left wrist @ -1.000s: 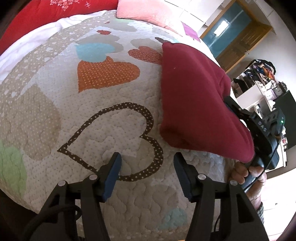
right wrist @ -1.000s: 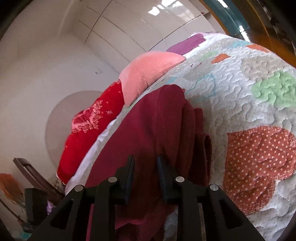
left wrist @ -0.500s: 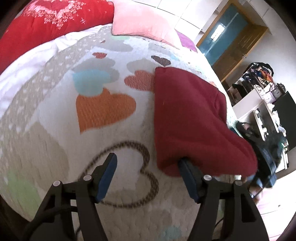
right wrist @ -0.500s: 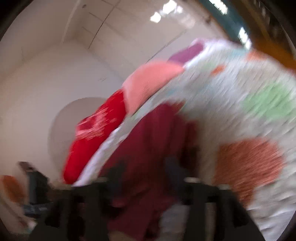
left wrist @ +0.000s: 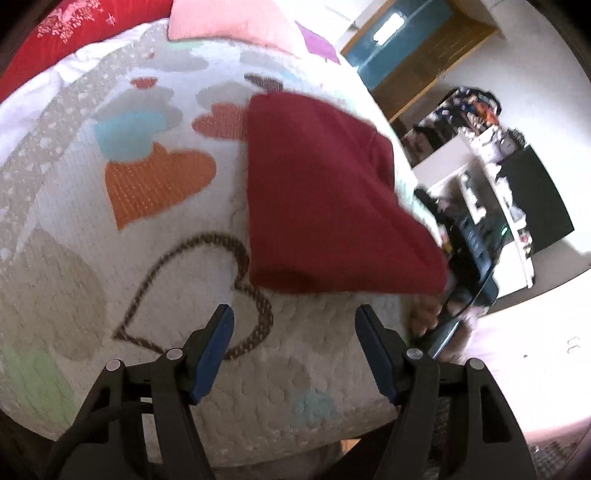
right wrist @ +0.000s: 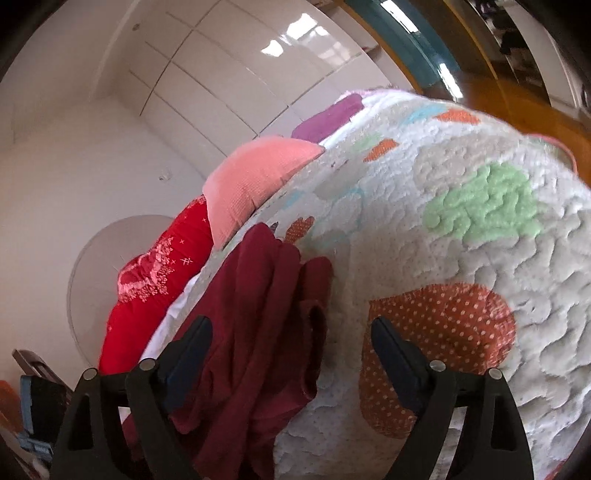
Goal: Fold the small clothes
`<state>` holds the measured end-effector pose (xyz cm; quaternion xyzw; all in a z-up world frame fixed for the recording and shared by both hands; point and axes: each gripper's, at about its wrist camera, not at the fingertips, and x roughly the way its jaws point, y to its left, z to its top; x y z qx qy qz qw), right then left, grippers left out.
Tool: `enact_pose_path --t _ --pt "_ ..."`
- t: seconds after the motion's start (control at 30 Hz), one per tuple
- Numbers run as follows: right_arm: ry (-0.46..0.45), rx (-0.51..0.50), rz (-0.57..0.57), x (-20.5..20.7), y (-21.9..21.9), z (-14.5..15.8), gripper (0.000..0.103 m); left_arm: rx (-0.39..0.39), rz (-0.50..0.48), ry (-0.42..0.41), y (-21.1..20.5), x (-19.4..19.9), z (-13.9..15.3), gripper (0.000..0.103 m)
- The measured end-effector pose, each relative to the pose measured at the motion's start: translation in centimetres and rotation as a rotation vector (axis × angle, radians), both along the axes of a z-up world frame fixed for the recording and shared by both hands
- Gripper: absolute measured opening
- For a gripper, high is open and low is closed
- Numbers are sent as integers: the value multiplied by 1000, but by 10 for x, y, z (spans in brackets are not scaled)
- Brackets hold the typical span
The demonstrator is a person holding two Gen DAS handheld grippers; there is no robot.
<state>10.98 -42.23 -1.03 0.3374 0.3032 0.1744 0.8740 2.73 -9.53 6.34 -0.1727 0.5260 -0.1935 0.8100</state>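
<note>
A dark red garment (left wrist: pixel 325 199) lies folded on the heart-patterned quilt (left wrist: pixel 155 184), right of the bed's middle. My left gripper (left wrist: pixel 295 321) is open just short of the garment's near edge, nothing between its blue pads. In the right wrist view the same garment (right wrist: pixel 258 306) lies in bunched folds at the lower left. My right gripper (right wrist: pixel 291 332) stands open over its edge; cloth lies by the left finger (right wrist: pixel 192 350), and the right finger (right wrist: pixel 391 354) is over bare quilt (right wrist: pixel 461 258). In the left wrist view the right-hand tool (left wrist: pixel 469 254) and a hand (left wrist: pixel 424 314) show past the garment's right corner.
A pink pillow (left wrist: pixel 229 18) and a red cushion (left wrist: pixel 74 29) lie at the head of the bed. A white shelf unit (left wrist: pixel 480 192) with clutter and a wooden door frame (left wrist: pixel 413 74) stand beyond the bed's right edge. The quilt's front edge (left wrist: pixel 295 435) is close below my left gripper.
My right gripper has opened and let go of the red garment, which now lies on the quilt. My left gripper neared the garment's corner, then drew back a little, still open.
</note>
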Motion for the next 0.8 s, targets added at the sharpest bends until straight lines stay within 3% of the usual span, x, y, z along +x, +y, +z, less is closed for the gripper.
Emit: enact_pose_path --t 0.13,0.23,0.33,0.37,0.4,0.43,0.47,0.5,0.63,0.73,0.8 --pt "41 40 15 7 3 -6 93 -38 76 -53 5 36 8 75" --pt "55 22 36 14 14 -6 95 14 104 -82 -3 86 -7 75" --pt "91 -49 79 26 33 -7 95 40 73 -42 -12 131 -34 80" --pt "100 -71 102 30 39 -8 91 8 71 -16 -12 139 -42 82" --pt "105 -62 143 35 45 -9 68 -47 72 18 -11 144 -49 82" --pt "122 -33 172 40 49 -11 64 -112 68 53 -10 146 -55 80" --pt "133 -22 161 43 51 -11 61 -155 56 71 -9 146 -56 67" --pt "121 -20 165 45 55 -8 56 -210 41 89 -8 145 -56 64" --pt "48 -24 195 53 71 19 53 -204 40 85 -2 149 -39 59" --pt "34 -56 189 69 82 31 54 -135 79 26 3 165 -22 59" --pt "78 -97 156 83 87 20 67 -58 123 -6 5 179 -19 60"
